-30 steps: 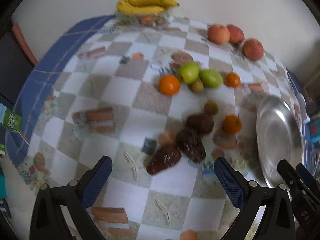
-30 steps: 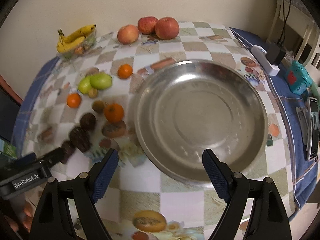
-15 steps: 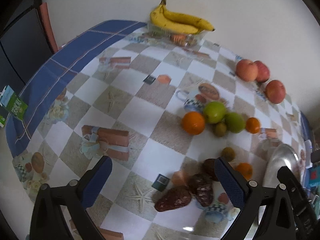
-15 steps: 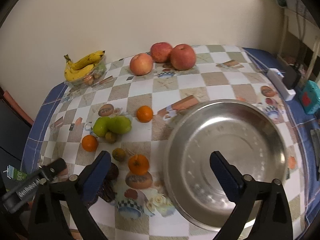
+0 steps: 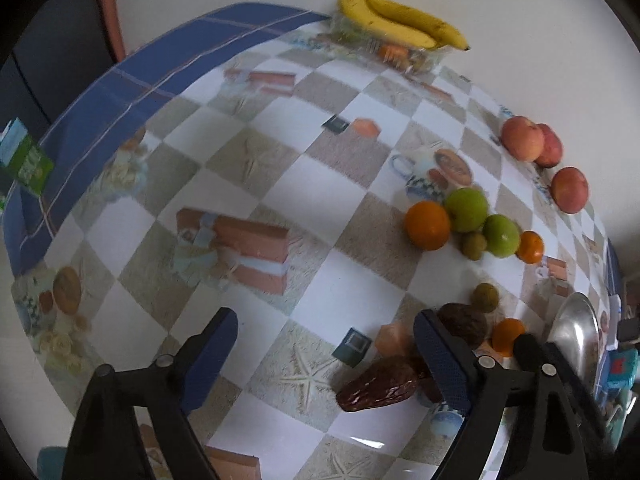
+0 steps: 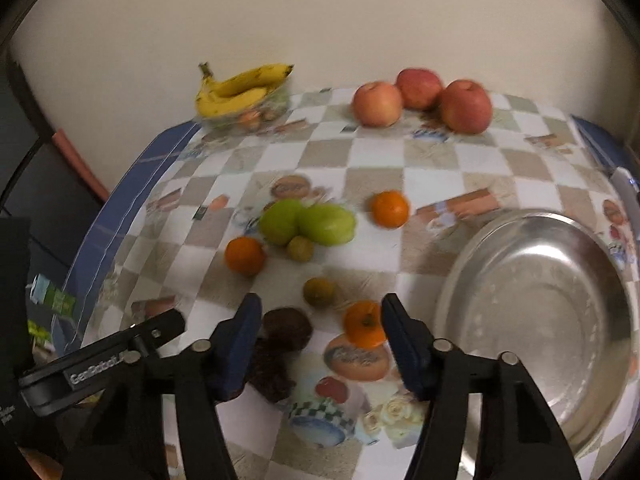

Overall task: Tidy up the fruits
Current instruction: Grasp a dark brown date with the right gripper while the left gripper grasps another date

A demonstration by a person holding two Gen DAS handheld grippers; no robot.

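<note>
Fruit lies loose on a checked tablecloth: bananas point(image 6: 240, 88), three apples point(image 6: 378, 104), two green fruits point(image 6: 308, 222), several oranges point(image 6: 390, 209), small olive fruits point(image 6: 319, 291) and dark brown wrinkled fruits point(image 6: 286, 328). A steel bowl point(image 6: 472, 280) stands empty at the right. My right gripper point(image 6: 322, 332) hovers low with its jaws closing. A brown fruit sits by its left finger and an orange point(image 6: 364, 324) by its right; neither is pressed. My left gripper point(image 5: 326, 344) is also closing over bare cloth, with a brown fruit point(image 5: 380, 384) just inside its right finger.
The bananas point(image 5: 400, 20) rest on a clear packet against the back wall. The tablecloth's blue border point(image 5: 140, 80) marks the left edge, with a green carton point(image 5: 24, 160) beyond it. The bowl's rim point(image 5: 572, 332) and small devices show at the far right.
The right gripper moved left from above the bowl to the brown fruits and orange, and its jaws narrowed. The left view rolled and shifted, so the fruits slid right; its jaws narrowed slightly.
</note>
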